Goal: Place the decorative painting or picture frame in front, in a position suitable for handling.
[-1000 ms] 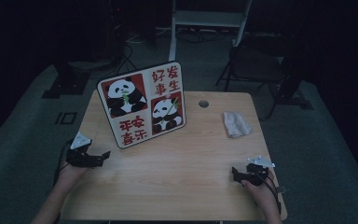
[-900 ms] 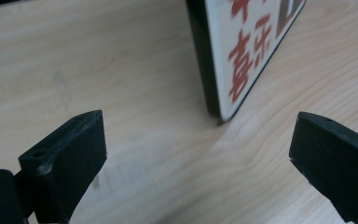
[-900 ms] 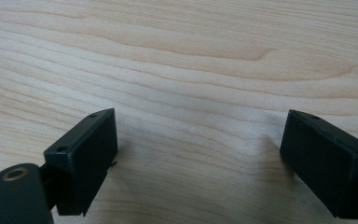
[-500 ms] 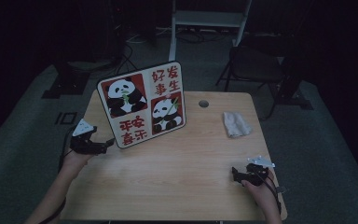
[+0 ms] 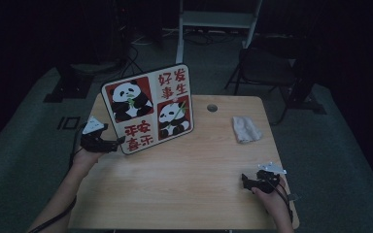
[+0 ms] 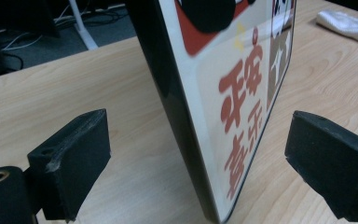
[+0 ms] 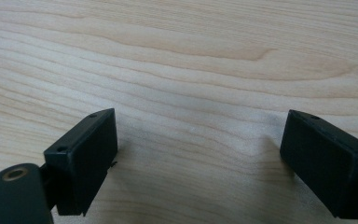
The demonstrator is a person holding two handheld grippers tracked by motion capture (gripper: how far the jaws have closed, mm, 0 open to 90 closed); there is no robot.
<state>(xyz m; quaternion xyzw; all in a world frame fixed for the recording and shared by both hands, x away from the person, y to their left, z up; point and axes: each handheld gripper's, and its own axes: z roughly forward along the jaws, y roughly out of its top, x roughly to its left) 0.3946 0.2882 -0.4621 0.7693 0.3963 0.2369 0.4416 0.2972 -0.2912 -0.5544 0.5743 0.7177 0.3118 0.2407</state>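
Observation:
A panda picture board (image 5: pixel 150 109) with red Chinese characters stands tilted on the wooden table (image 5: pixel 184 174), left of centre. My left gripper (image 5: pixel 116 142) is at the board's lower left corner, open. In the left gripper view the board's dark edge (image 6: pixel 182 121) stands between the two wide-apart jaws, and neither pad touches it. My right gripper (image 5: pixel 245 180) rests low near the table's front right, open, with bare wood (image 7: pixel 196 93) between its jaws.
A crumpled white cloth (image 5: pixel 246 129) lies at the table's right rear, also seen in the left gripper view (image 6: pixel 349 24). A round cable hole (image 5: pixel 212 108) sits behind the board. A dark chair (image 5: pixel 267 68) and a white stand (image 5: pixel 213 19) are beyond the table.
My left gripper has moved forward and right from the table's left edge to the board's lower left corner. The right gripper has stayed put.

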